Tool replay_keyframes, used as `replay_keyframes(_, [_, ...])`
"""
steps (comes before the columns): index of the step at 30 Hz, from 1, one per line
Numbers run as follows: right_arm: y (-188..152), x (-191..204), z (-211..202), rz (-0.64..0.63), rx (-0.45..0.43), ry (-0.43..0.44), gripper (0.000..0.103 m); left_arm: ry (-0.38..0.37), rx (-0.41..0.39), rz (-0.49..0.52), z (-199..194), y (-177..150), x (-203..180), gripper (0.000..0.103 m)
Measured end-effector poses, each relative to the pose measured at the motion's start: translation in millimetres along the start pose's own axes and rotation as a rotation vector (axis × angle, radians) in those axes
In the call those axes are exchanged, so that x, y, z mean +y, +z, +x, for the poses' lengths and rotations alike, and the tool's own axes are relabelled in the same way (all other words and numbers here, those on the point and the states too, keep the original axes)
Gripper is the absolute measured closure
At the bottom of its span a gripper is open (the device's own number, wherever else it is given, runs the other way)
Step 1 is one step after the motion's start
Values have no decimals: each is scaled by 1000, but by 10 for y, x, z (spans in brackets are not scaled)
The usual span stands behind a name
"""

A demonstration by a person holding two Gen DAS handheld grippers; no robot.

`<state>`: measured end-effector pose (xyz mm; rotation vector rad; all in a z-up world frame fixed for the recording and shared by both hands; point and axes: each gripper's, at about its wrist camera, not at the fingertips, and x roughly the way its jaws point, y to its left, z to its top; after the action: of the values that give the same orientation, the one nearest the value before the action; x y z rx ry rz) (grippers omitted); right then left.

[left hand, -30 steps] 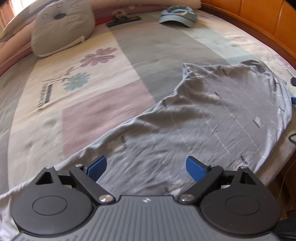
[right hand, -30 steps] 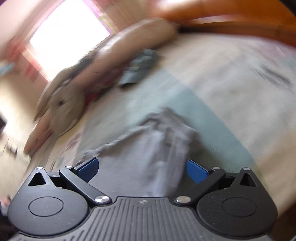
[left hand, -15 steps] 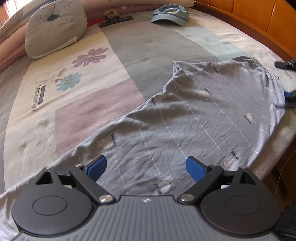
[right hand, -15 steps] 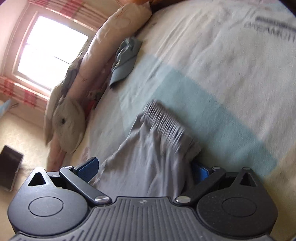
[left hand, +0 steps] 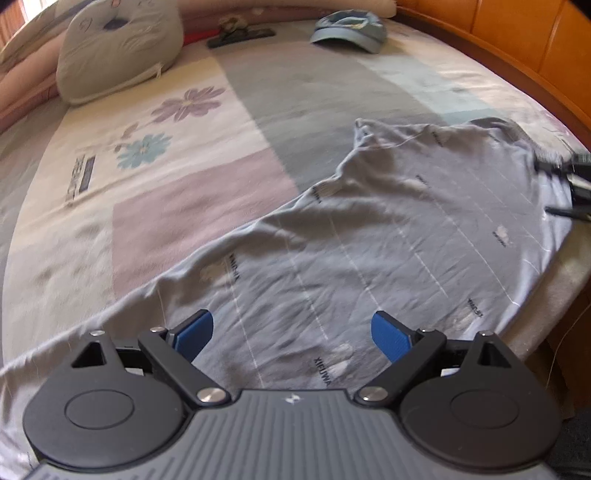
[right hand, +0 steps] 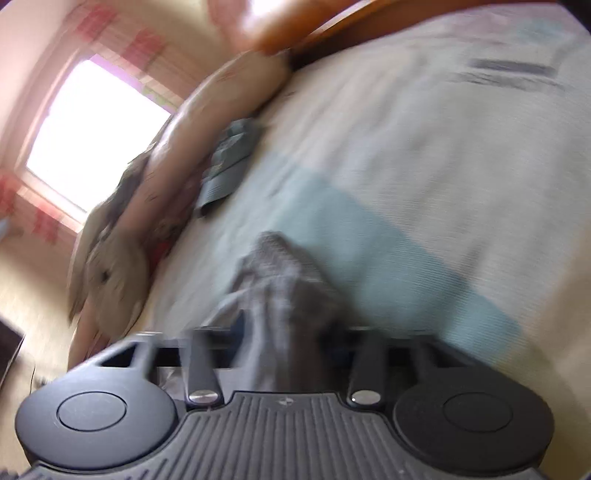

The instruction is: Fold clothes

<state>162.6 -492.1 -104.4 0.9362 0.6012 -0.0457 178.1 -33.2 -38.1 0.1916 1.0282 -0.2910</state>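
Our left gripper (left hand: 291,332) spread wide over the grey trousers (left hand: 388,236); our right gripper (right hand: 284,332) pinches their waistband — pads hidden by bunched fabric, view blurred.

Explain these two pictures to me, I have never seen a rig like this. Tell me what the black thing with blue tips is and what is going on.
There is no robot arm here. A person holds a two-finger gripper in each hand, and each gripper carries a wide-angle camera looking along its fingers.

The left wrist view shows the left gripper, its blue pads wide apart, above grey pants spread on a patterned bedspread. A grey pillow and a blue cap lie at the far end.

The right wrist view is blurred. The right gripper appears shut on the pants' gathered waistband.
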Motion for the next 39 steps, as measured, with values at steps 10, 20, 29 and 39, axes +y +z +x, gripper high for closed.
replay_keyframes(10, [-99, 132, -243, -50, -56, -86, 89, -20, -17, 34, -18, 21, -26, 10])
replay_keyframes(20, [-17, 263, -415, -110, -98, -180, 43, -18, -29, 37, -41, 30, -1, 10])
replay_keyframes(29, [123, 897, -133, -419, -58, -112, 34, 2, -21, 22, -1, 28, -22, 10])
replay_keyframes(39, [72, 867, 519, -495, 106, -120, 36, 47, 39, -53, 74, -87, 78, 9])
